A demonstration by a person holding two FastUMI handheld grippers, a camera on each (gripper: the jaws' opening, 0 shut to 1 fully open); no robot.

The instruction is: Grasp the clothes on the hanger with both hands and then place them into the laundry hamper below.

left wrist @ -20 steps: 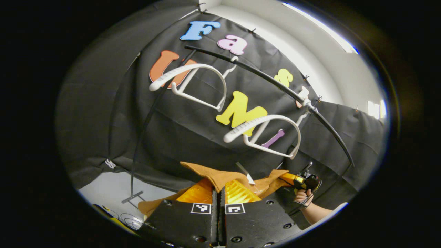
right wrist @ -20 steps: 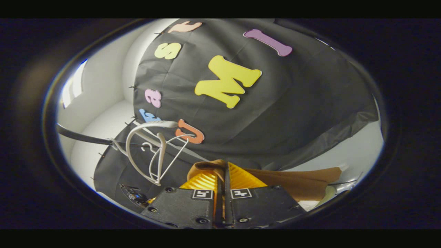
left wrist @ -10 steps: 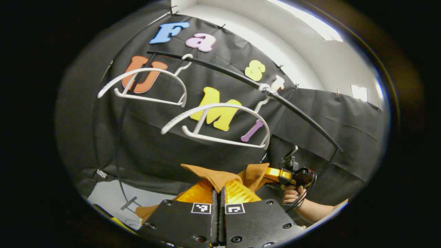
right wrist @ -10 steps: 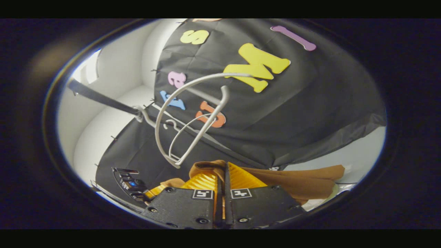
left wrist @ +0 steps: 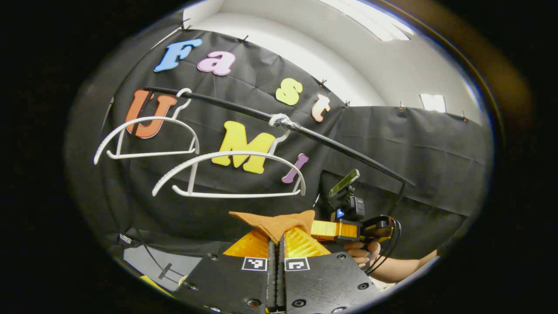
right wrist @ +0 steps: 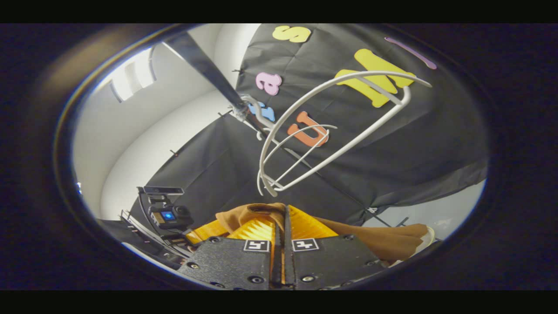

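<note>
A brown garment is pinched between the yellow fingers of my left gripper, which is shut on it. My right gripper is shut on the same brown garment, whose cloth trails off to the right. The right gripper and the hand holding it appear beyond my left fingers in the left gripper view. Two bare white hangers hang on a black rail above the cloth. The left gripper sits at the lower left of the right gripper view.
The black cloth wall stands behind the rail. A white hanger hangs close above my right fingers, a second one behind it. The rack's black foot rests on a pale floor at lower left. A pale rounded rim peeks out beside the garment.
Both grippers have kept hold of the garment and swung: the hangers and rail now sit more level in the left view and larger, closer in the right view. The other gripper appears nearer.
</note>
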